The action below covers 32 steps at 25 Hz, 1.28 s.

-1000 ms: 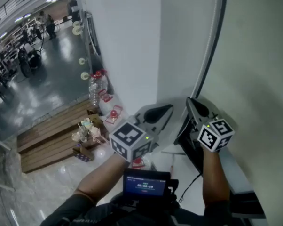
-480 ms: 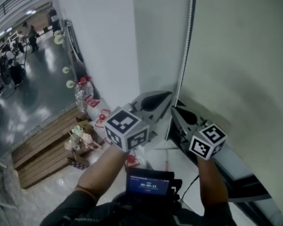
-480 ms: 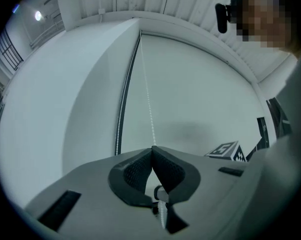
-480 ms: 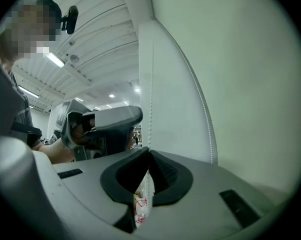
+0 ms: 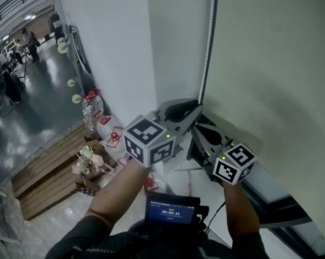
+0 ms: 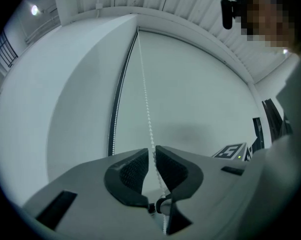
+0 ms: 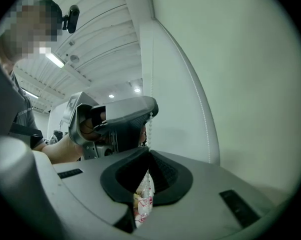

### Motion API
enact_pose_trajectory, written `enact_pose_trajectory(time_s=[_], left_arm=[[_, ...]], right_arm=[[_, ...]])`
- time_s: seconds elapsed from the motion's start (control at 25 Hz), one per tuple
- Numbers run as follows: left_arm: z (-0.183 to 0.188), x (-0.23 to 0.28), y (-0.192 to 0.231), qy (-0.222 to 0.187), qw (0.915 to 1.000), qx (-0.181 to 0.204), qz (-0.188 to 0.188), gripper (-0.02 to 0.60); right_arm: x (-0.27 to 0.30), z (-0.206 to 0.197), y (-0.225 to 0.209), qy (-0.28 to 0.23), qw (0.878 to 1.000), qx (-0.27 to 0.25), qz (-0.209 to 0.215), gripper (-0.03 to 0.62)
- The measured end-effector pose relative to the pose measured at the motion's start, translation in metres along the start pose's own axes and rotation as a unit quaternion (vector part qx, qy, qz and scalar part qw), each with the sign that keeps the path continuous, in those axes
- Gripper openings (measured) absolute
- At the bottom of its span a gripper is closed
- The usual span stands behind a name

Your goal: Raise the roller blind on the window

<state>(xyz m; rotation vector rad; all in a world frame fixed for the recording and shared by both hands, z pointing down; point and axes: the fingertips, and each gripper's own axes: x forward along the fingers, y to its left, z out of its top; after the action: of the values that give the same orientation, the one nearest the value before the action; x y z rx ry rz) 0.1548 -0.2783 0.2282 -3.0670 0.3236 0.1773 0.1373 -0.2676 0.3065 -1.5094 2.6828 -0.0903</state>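
Note:
The pale roller blind covers the window on the right. Its white bead chain hangs down the blind's left edge. My left gripper is at the chain, just above my right gripper. In the left gripper view the chain runs through the left gripper. Those jaws have just been opening; a narrow gap shows and the pads stand off the beads. In the right gripper view the right gripper is shut on the chain, right under the left gripper.
A white pillar stands left of the blind. The dark window frame and sill run under my right arm. Far below lie wooden planks, a water bottle and small clutter. A screen device hangs at my chest.
Both grippers have drawn in to the chain. The left one has risen and now sits just above the right one. The head view has swung a little to the right.

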Motion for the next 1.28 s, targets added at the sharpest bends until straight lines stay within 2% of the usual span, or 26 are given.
enact_pose_trajectory(time_s=[0.16, 0.24, 0.44, 1.28], left_arm=[[-0.006, -0.001, -0.004, 0.006, 1.0000, 0.002, -0.002, 0.011], [-0.008, -0.001, -0.005, 0.005, 1.0000, -0.002, -0.008, 0.005], [-0.009, -0.003, -0.009, 0.001, 0.9997, 0.002, -0.024, 0.000], [-0.020, 0.000, 0.001, -0.009, 0.9996, 0.024, -0.008, -0.003]], right_arm=[[0.001, -0.005, 0.003, 0.006, 1.000, 0.004, 0.000, -0.002], [0.001, -0.007, 0.002, 0.004, 1.000, 0.012, 0.000, 0.000], [0.004, -0.008, 0.000, -0.001, 1.000, 0.015, 0.003, 0.000], [0.010, -0.021, -0.012, -0.012, 1.000, 0.021, -0.006, 0.000]])
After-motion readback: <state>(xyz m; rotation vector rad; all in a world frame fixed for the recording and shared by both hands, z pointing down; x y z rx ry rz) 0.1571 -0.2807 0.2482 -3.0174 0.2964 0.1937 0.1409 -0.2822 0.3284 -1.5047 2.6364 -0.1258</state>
